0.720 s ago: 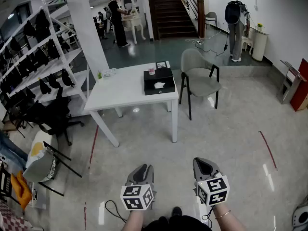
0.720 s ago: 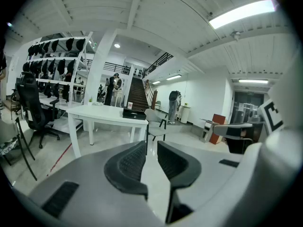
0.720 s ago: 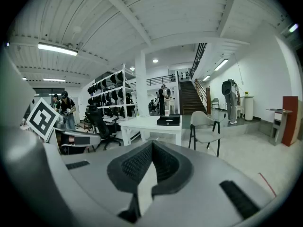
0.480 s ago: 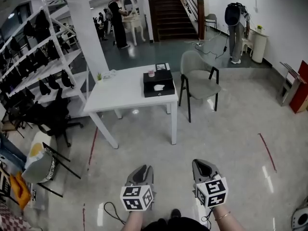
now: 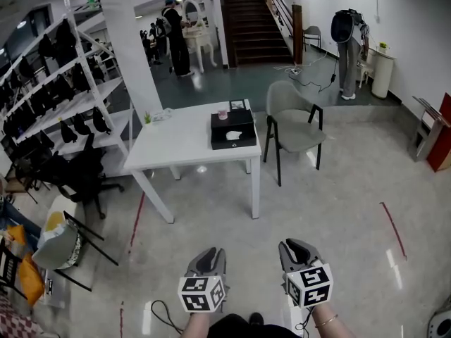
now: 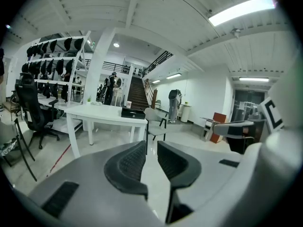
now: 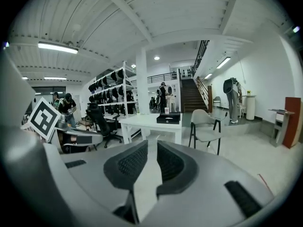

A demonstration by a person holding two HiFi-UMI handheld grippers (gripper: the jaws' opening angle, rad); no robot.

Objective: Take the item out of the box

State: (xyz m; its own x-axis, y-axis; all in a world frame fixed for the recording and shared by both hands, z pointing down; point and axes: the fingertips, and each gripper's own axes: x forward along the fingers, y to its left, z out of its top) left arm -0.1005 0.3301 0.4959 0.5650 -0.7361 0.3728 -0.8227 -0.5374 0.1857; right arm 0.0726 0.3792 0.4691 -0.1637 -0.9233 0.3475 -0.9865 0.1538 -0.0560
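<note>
A black box (image 5: 232,128) lies open on the white table (image 5: 176,146), far ahead of me, with a white item (image 5: 236,135) inside it. Both grippers are held low by my body, well short of the table. My left gripper (image 5: 208,256) and my right gripper (image 5: 294,248) point forward, each with a narrow gap between its jaws and nothing in it. The left gripper view shows its jaws (image 6: 151,151) aimed toward the table (image 6: 94,111) and box (image 6: 133,112). From the right gripper (image 7: 151,151), the box (image 7: 168,118) appears straight ahead.
A grey chair (image 5: 292,117) stands right of the table. White shelving (image 5: 67,83) and a black office chair (image 5: 79,176) line the left side. People (image 5: 175,37) stand at the back by the stairs (image 5: 250,16). Red tape lines (image 5: 392,220) mark the floor.
Both grippers sit slightly lower in the head view and the room has shifted a little; the jaws look the same.
</note>
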